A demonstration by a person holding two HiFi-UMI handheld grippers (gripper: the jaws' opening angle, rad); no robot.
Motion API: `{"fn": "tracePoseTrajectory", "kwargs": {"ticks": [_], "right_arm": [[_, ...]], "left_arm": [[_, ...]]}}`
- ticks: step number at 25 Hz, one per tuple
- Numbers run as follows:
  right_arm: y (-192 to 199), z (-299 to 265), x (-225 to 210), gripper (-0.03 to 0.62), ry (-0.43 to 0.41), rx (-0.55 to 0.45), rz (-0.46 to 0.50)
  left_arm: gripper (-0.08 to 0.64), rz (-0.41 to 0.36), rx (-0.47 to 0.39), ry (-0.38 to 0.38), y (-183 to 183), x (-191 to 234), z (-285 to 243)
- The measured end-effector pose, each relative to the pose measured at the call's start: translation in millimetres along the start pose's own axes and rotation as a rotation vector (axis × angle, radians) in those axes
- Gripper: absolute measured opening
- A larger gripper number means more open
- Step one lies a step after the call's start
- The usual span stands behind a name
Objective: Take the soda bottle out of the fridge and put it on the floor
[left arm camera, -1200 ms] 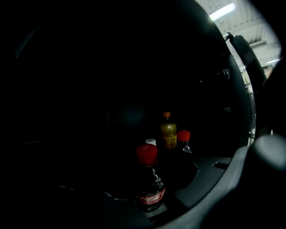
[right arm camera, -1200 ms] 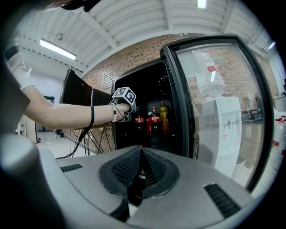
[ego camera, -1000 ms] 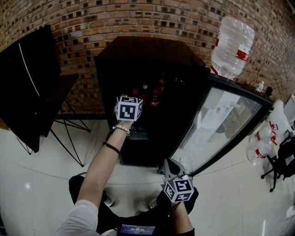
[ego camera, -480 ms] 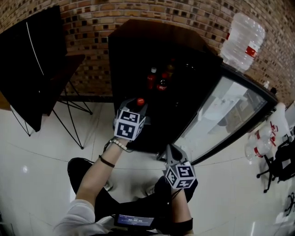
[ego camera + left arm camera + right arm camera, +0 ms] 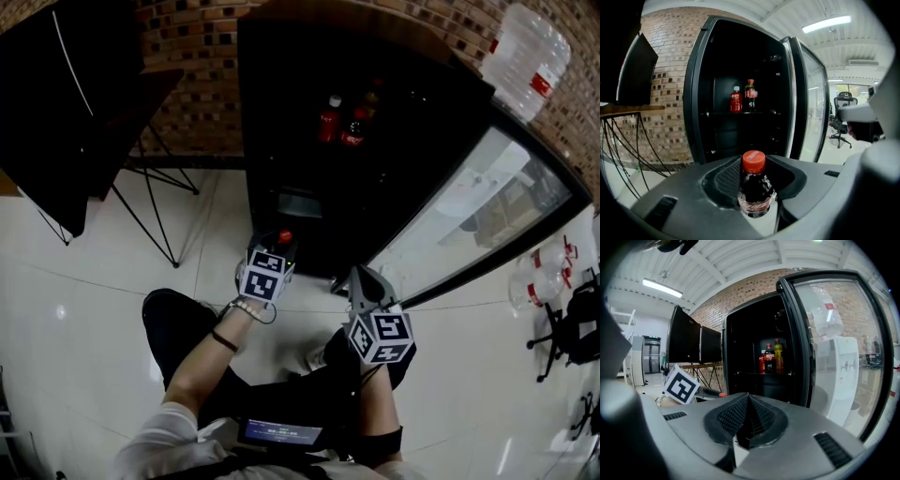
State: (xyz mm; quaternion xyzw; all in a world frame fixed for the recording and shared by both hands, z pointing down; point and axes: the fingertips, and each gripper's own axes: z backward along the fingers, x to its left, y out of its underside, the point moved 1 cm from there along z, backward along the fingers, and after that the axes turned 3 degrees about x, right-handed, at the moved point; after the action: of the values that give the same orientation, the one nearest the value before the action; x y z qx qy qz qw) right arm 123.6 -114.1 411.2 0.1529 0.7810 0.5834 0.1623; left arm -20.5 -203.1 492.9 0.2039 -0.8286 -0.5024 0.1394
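You are holding the small dark soda bottle with the red cap point(image 5: 753, 190) in your left gripper point(image 5: 283, 247). Its jaws are squeezing the bottle's sides just under the cap, so the bottle is hanging upright and the soda is not tipping. The bottle is already out of the tall black fridge point(image 5: 300, 112). It is sitting in the air in front of the fridge's bottom part, over the shiny white tile floor point(image 5: 103, 281). It does not look like it is standing on the floor yet, so I think the putting-down part is still to do. Your right gripper point(image 5: 747, 420) is doing nothing with the bottle: its jaws are pressed together with nothing between them. It is waiting low, just beside the open glass fridge door point(image 5: 469, 216), maybe to stay out of the left gripper's way. Two other bottles with red labels point(image 5: 743, 98) are standing on a shelf inside the fridge, well apart from the one you are holding. They are not part of this job.
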Motion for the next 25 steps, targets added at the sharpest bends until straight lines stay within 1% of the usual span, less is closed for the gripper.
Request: {"fn": "tracePoseTrajectory", "kwargs": {"ticks": [4,10,17,25], "right_arm": [[4,-4,2,-0.006,-0.008,0.015,0.003],[15,-12,4,-0.006,-0.019,0.05,0.008],[34,-25,0,-0.006,-0.027,0.11,-0.006],[47,-34,-8,-0.006,-0.021,0.153,-0.021]], "left_arm": [[0.153,0.032,0.096,-0.014,66,7,-19],[0.153,0.073,0.178,-0.018,144,11,-49],[0.153,0.099,0.261,-0.031,218,16,-86],[0.153,0.096,0.382,-0.057,299,29,-128]]}}
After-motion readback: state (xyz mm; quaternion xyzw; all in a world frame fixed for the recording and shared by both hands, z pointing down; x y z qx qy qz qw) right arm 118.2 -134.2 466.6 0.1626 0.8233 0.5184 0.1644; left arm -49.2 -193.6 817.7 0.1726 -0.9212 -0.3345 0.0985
